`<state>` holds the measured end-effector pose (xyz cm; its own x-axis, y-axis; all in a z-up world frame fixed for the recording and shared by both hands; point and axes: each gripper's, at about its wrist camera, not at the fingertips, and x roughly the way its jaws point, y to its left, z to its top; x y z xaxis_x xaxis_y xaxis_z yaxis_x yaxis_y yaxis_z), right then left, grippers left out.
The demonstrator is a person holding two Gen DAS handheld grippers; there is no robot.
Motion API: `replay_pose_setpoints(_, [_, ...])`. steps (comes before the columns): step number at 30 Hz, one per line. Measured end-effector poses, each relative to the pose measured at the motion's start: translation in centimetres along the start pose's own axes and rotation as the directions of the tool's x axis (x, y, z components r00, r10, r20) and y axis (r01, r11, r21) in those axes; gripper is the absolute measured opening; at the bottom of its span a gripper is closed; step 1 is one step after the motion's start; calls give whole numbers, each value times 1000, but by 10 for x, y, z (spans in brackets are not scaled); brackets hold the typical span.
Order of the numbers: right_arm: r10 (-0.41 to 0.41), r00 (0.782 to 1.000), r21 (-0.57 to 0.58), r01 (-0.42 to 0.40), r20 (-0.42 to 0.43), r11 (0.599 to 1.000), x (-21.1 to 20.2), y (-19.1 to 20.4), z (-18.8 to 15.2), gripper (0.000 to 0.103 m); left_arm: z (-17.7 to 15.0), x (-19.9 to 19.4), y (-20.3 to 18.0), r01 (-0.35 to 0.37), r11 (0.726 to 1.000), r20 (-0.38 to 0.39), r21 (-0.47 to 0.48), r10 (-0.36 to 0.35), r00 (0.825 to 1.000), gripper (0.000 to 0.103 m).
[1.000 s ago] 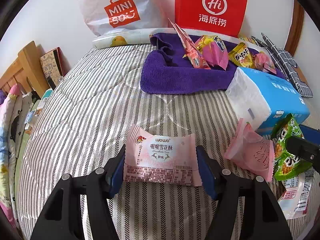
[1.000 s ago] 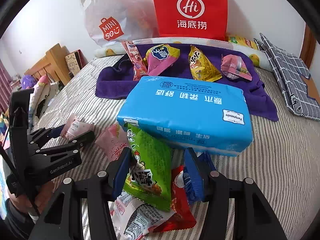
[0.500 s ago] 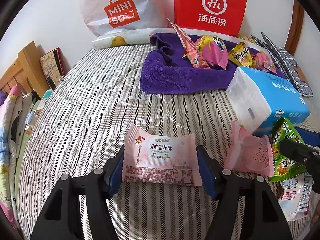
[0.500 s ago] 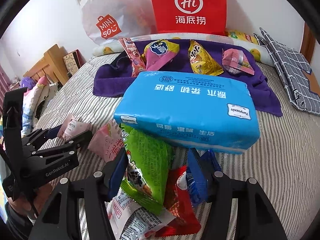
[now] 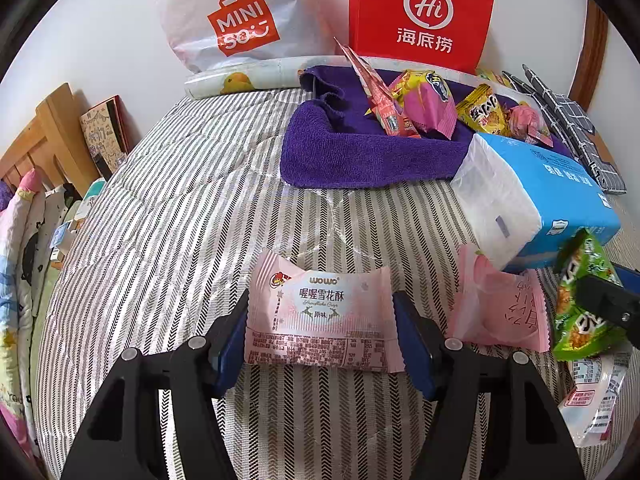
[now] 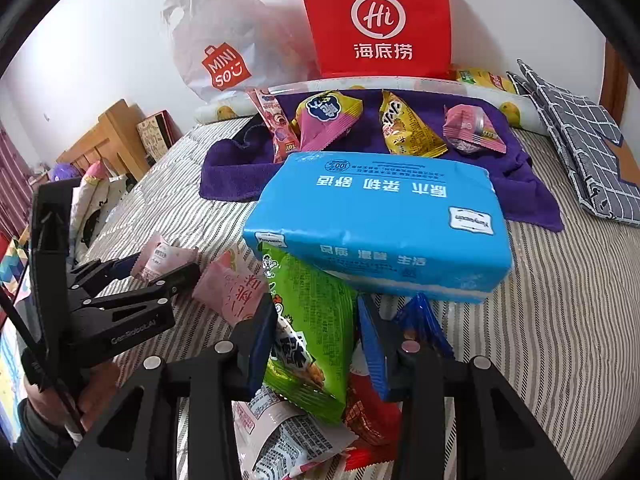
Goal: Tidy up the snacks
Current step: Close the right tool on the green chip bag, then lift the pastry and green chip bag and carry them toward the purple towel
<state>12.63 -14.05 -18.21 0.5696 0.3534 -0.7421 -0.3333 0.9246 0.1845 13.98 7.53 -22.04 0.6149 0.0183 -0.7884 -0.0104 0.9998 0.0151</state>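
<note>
My left gripper (image 5: pixel 322 332) is shut on a pink WOWO snack packet (image 5: pixel 320 300), pads against its two short ends, low over the striped bed cover (image 5: pixel 180 220). A second pink packet (image 5: pixel 500 308) lies to its right. In the right wrist view my right gripper (image 6: pixel 316 320) has a green snack packet (image 6: pixel 308 300) between its blue pads. Its jaws are closing onto it and both pads touch its sides. The packet's top end is tucked under the blue tissue pack (image 6: pixel 380 216). Beneath it lie a red packet (image 6: pixel 368 412), a white packet (image 6: pixel 280 436) and a blue packet (image 6: pixel 420 320).
A purple towel (image 5: pixel 360 152) at the back holds several snacks. Behind it stand a red paper bag (image 6: pixel 380 20) and a white Miniso bag (image 5: pixel 232 20) against the wall. A checked grey cloth (image 6: pixel 580 140) lies at the right. A wooden bed frame (image 5: pixel 44 136) borders the left.
The right gripper's jaws have drawn in until the pads meet the green packet. The left gripper and its pink packet have not moved.
</note>
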Motion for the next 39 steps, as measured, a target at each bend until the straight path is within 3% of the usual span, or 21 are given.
replay_pose_setpoints(9, [15,999,30,-16,36,999,-22,-7,-4,38,0,-1,-1,2,1000,1,0,-2,1000,65])
replay_pose_setpoints(19, [-19,996,60,14,85,998,-48,-21,-4,38,0,-8,6,18,999,6,-40,-17,1000,53])
replay_pose_setpoints(34, [-79,989,97,67,122,993,-75,-42,-13,38,4,-50,-7,55,998,25,-21,-55,998,52])
replay_pose_setpoints(39, [-105,986,109,91,130,990,-83,-51,-17,38,10,-66,-21,107,994,33,-10,-106,994,52])
